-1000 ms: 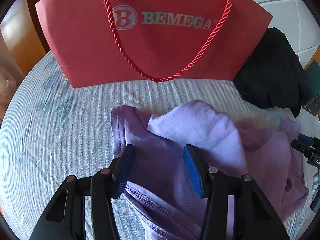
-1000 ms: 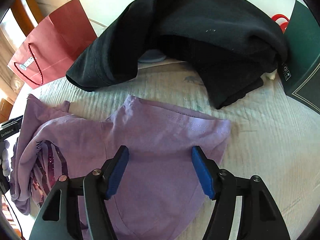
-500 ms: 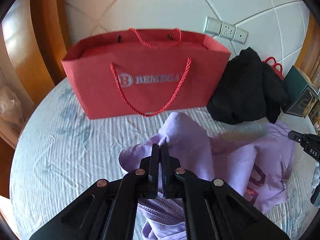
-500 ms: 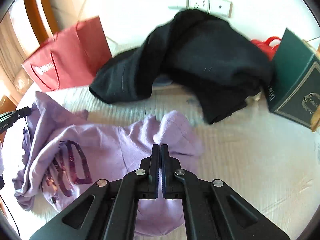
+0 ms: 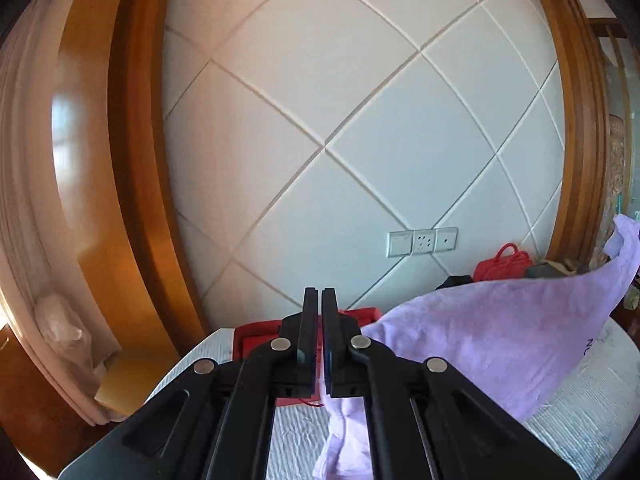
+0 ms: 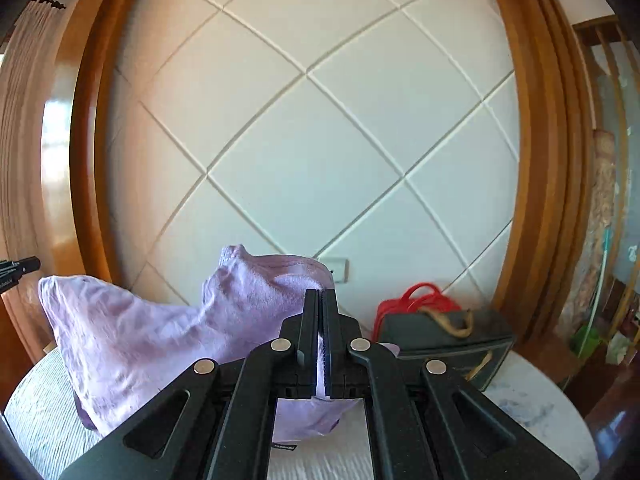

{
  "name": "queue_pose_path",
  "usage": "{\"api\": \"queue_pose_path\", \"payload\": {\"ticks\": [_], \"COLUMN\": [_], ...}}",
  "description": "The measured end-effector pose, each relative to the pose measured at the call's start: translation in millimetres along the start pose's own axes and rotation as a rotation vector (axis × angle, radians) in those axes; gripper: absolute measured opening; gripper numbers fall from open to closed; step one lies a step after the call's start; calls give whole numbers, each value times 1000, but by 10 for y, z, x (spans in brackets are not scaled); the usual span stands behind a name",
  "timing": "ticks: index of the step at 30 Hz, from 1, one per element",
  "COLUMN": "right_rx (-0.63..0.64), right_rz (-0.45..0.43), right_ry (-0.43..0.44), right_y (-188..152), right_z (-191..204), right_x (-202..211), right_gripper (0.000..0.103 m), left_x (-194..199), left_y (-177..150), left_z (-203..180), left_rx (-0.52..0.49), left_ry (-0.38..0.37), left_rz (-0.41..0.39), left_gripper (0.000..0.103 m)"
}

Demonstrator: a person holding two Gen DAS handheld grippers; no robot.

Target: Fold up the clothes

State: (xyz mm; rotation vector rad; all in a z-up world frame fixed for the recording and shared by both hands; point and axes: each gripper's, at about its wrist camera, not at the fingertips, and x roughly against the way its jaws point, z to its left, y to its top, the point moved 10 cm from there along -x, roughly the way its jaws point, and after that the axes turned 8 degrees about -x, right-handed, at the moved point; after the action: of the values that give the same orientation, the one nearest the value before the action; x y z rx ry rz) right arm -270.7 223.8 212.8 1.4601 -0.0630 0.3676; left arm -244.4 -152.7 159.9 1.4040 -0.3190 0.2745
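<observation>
The crumpled lilac cotton T-shirt (image 5: 500, 344) hangs above the pale striped bed cover (image 6: 44, 412), stretched sideways between 2 black grippers; left gripper (image 5: 319, 308) and right gripper (image 6: 319, 308) each clench its fabric.

The left tongs (image 5: 319, 336) point nearly level, their jaws pressed together on a pinch of cloth. The right tongs (image 6: 319, 336) match them, likewise clamped on fabric.

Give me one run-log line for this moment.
left gripper: jaws shut on purple shirt | right gripper: jaws shut on purple shirt | shirt: held above table | fold: not begun
</observation>
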Motion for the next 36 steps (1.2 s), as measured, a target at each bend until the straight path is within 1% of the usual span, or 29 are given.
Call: {"api": "queue_pose_path", "payload": {"ticks": [2,3,5,7,9,12,14,15,16,17,18,19,20,21,22,23,27,29,34,36], "right_rx": [-17,-26,-33,-33,-41,-63,-95,-119,-143,-168,-187,-200,-214,-222,-219,-217,-220,-212,-240,-243], "right_rz": [-1,26,91,176,280,458,567,607,646,685,711,720,725,724,716,709,701,707,734,753], "right_ry": [3,10,19,23,19,6,1,2,3,3,1,-4,-5,-4,-8,-6,23,23,30,25], "right_y": [52,-51,-380,-848,-1424,-2364,-2925,-3125,-3323,-3520,-3654,-3711,-3756,-3762,-3737,-3711,-3636,-3660,-3784,-3852], "right_z": [-91,-133,-224,-347,-540,-896,-1112,-1197,-1281,-1364,-1443,-1518,-1582,-1622,-1650,-1665,-1626,-1581,-1395,-1331], "right_x": [274,367,537,725,905,1173,1297,1352,1408,1466,1505,1521,1530,1526,1517,1495,1320,1188,969,946], "right_gripper": [1,1,1,1,1,1,1,2,3,3,4,7,15,27,34,46,46,46,48,53], "left_x": [114,136,140,111,63,-90,-188,-228,-258,-288,-327,-396,-465,-534,-603,-674,-1032,-1238,-1635,-1728], "left_y": [-26,-129,-459,-888,-1341,-1975,-2293,-2415,-2481,-2547,-2597,-2588,-2580,-2571,-2562,-2551,-2517,-2578,-2820,-2966], "left_z": [-107,-206,-440,-726,-1043,-1500,-1765,-1892,-1996,-2101,-2191,-2232,-2273,-2313,-2354,-2393,-2499,-2541,-2655,-2708], "left_rx": [-1,-16,-33,-27,-21,-9,-11,-19,-32,-44,-56,-67,-79,-90,-101,-114,-173,-175,-205,-201], "left_ry": [-54,-78,-128,-196,-251,-316,-340,-345,-349,-353,-354,-345,-336,-328,-319,-310,-305,-311,-336,-359], "left_rz": [26,54,124,208,283,407,472,498,515,531,545,546,548,550,552,554,575,609,689,737], "left_gripper": [0,0,0,0,1,3,7,14,24,29,39,44,46,50,51,51,51,51,51,51]}}
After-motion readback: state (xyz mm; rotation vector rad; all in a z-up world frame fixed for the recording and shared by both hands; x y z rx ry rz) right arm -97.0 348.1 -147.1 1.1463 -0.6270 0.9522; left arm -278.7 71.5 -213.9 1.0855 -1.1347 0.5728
